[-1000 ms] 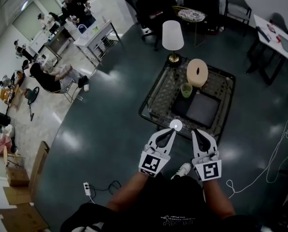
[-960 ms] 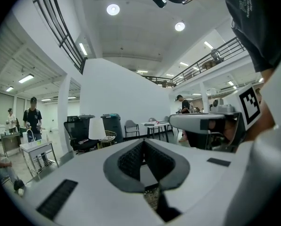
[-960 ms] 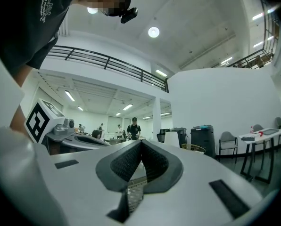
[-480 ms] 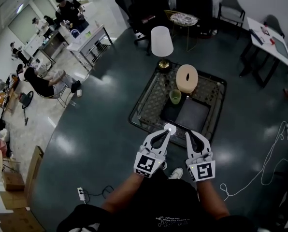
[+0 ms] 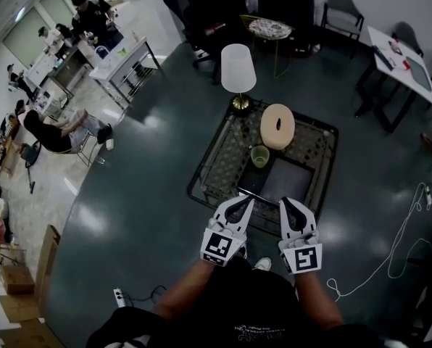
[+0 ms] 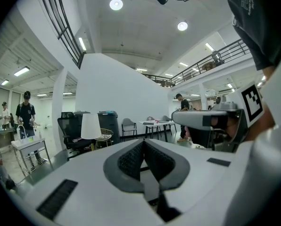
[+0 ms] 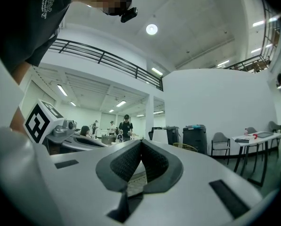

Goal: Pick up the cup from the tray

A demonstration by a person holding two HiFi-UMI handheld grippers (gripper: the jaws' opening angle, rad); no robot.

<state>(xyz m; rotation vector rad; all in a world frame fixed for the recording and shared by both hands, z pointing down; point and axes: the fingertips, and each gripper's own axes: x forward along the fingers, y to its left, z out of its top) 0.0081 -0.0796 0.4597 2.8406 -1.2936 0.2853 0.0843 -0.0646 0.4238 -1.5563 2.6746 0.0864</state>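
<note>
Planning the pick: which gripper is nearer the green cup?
Left, narrowly. The left gripper is short of the green cup, slightly to its left; the right gripper is further off to its right.

dark glossy floor (image 5: 151,194), white wall (image 6: 117,88), ceiling lights (image 6: 115,4)

Small green cup (image 5: 260,156) stands upright, mouth up, at the far left corner of the dark square tray (image 5: 292,183). Tray lies flat by the glass table's (image 5: 222,158) near right corner.

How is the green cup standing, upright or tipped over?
Upright: the head view shows the green cup with its round mouth facing up.
</note>
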